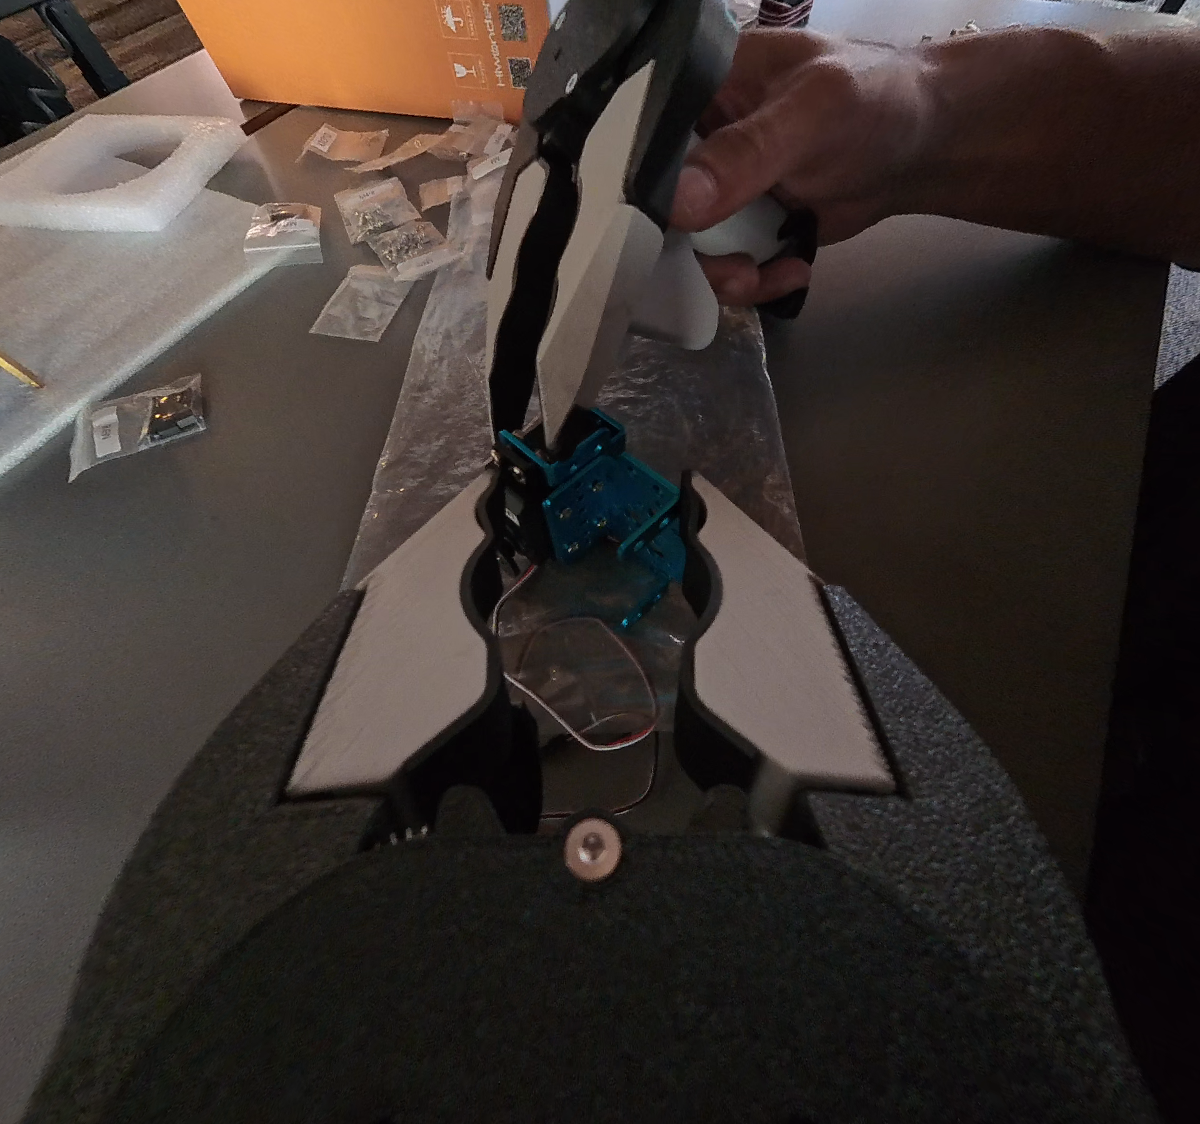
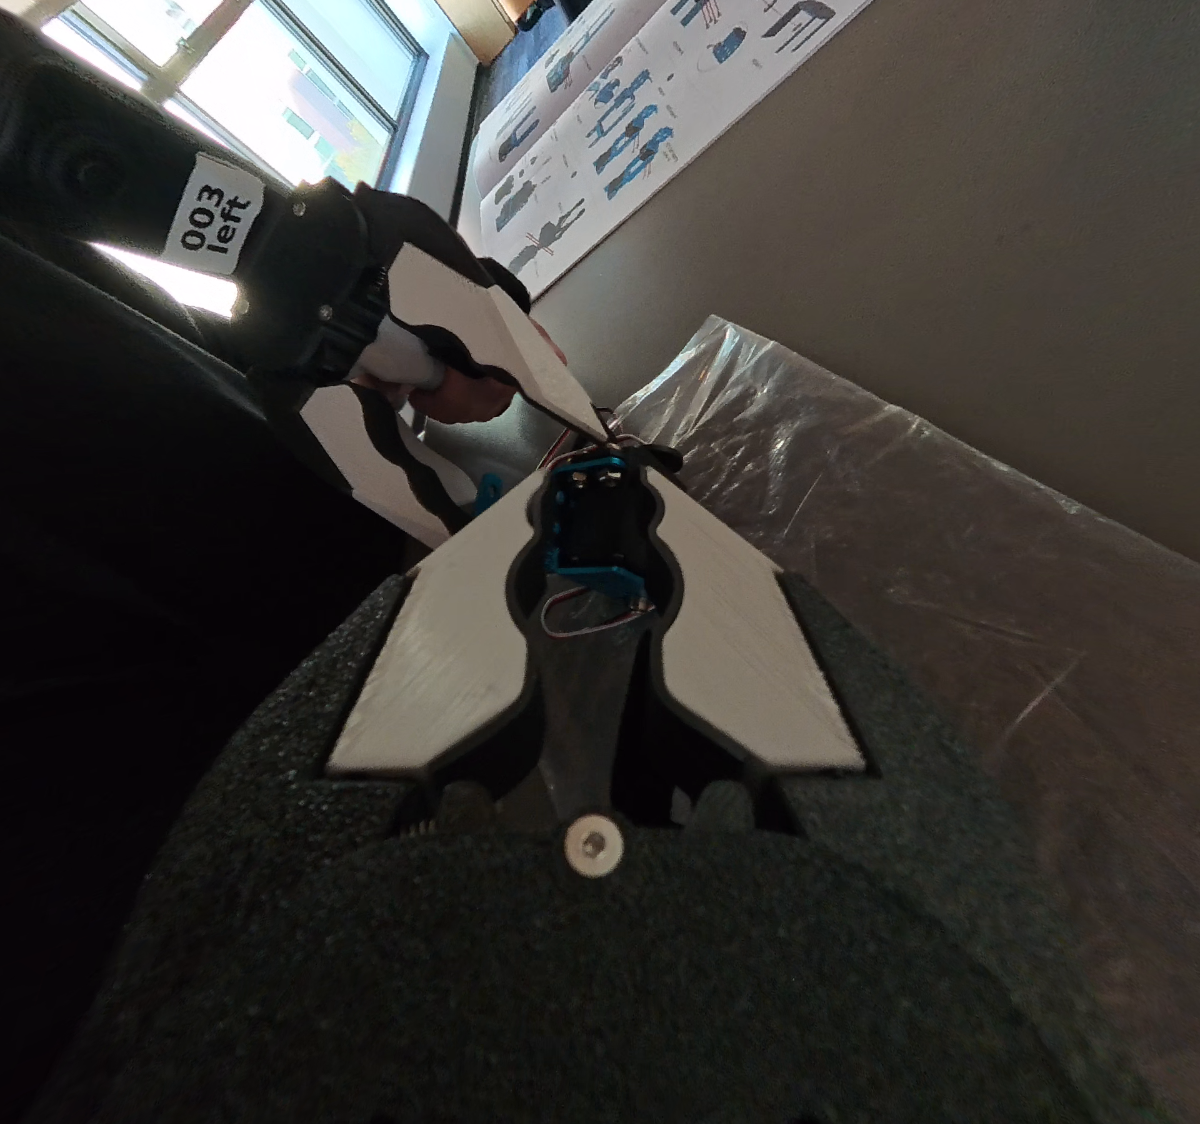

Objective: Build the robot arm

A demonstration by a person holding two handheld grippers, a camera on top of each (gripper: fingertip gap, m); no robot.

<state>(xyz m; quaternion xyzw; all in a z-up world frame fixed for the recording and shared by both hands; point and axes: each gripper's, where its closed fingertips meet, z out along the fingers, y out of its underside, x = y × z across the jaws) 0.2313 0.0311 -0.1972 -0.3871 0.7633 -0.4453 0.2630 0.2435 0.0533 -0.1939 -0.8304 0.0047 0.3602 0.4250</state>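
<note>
Both grippers, left (image 1: 587, 495) and right (image 2: 594, 476), pinch the blue bracket (image 1: 604, 508) between narrow fingers; opposing pulls could twist it free

Directly ahead of the left gripper (image 1: 587, 489) the gap between its fingers is filled by the blue bracket assembly (image 1: 604, 508), with the right gripper (image 1: 542, 424) coming down onto it from above and a hand (image 1: 779, 164) blocking the upper right. To its left, small parts bags (image 1: 383, 229), a white foam frame (image 1: 110, 177) and an orange box (image 1: 344, 21) crowd the table (image 1: 195, 573); bare tabletop lies to the right. Beyond the right gripper (image 2: 591, 476), the crinkled plastic sheet (image 2: 876, 476) and grey surface are unobstructed, up to an open instruction sheet (image 2: 649, 99).
</note>
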